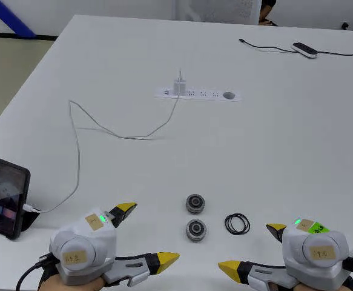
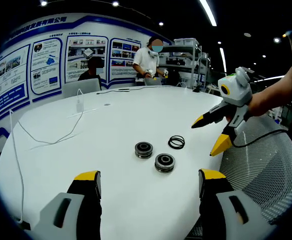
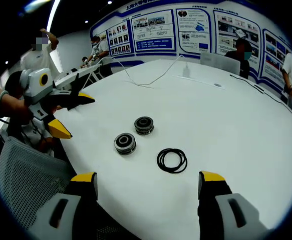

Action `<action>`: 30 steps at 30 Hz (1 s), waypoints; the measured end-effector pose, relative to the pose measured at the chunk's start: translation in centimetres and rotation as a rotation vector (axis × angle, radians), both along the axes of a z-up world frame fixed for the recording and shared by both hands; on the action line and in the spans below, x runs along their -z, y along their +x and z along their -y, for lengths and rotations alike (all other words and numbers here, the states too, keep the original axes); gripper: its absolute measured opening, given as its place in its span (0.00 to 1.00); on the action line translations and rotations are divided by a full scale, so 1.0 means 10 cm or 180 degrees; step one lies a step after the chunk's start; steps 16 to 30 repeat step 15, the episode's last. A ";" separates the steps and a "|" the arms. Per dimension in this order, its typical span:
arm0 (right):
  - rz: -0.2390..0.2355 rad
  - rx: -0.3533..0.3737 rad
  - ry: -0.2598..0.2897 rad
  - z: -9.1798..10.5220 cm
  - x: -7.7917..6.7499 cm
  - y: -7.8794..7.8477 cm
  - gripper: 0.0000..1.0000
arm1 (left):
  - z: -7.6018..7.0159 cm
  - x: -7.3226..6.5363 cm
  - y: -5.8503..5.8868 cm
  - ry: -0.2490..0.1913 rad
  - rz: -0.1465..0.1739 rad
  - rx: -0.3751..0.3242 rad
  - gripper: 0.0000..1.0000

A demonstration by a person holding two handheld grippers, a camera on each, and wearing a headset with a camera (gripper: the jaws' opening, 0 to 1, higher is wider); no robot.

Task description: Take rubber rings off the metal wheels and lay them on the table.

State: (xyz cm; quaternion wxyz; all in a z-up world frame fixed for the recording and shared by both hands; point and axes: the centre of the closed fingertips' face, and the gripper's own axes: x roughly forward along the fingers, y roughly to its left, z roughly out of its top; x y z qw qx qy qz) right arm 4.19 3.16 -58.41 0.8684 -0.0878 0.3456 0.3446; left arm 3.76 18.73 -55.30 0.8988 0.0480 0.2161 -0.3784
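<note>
Two small metal wheels lie on the white table (image 1: 237, 151): one farther (image 1: 195, 203) (image 2: 143, 149) (image 3: 143, 125), one nearer (image 1: 196, 230) (image 2: 165, 162) (image 3: 124, 142). Both still look dark-rimmed. A pile of loose black rubber rings (image 1: 237, 223) (image 2: 176, 142) (image 3: 172, 160) lies right of the wheels. My left gripper (image 1: 145, 234) (image 2: 148, 181) is open, low at the front left, short of the wheels. My right gripper (image 1: 253, 248) (image 3: 146, 181) is open at the front right, just behind the rings. Nothing sits between either pair of jaws.
A white power strip (image 1: 198, 94) with a plugged charger sits mid-table; its cable (image 1: 77, 151) runs to a tablet (image 1: 2, 195) at the left edge. A remote-like device with cord (image 1: 304, 50) lies far right. People stand beyond the table.
</note>
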 end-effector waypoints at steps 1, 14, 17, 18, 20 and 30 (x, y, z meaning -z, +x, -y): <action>-0.0009 0.0002 0.0005 0.00 0.00 -0.01 0.84 | 0.00 0.00 0.00 0.0006 0.0001 -0.0001 0.82; -0.0012 0.0004 0.0012 0.00 -0.02 -0.02 0.83 | -0.04 0.01 0.00 0.0015 0.0000 -0.0012 0.81; -0.0010 -0.0005 0.0009 0.00 -0.02 -0.02 0.83 | -0.04 0.01 0.01 0.0019 0.0001 -0.0018 0.81; -0.0010 -0.0005 0.0009 0.00 -0.02 -0.02 0.83 | -0.04 0.01 0.01 0.0019 0.0001 -0.0018 0.81; -0.0010 -0.0005 0.0009 0.00 -0.02 -0.02 0.83 | -0.04 0.01 0.01 0.0019 0.0001 -0.0018 0.81; -0.0010 -0.0005 0.0009 0.00 -0.02 -0.02 0.83 | -0.04 0.01 0.01 0.0019 0.0001 -0.0018 0.81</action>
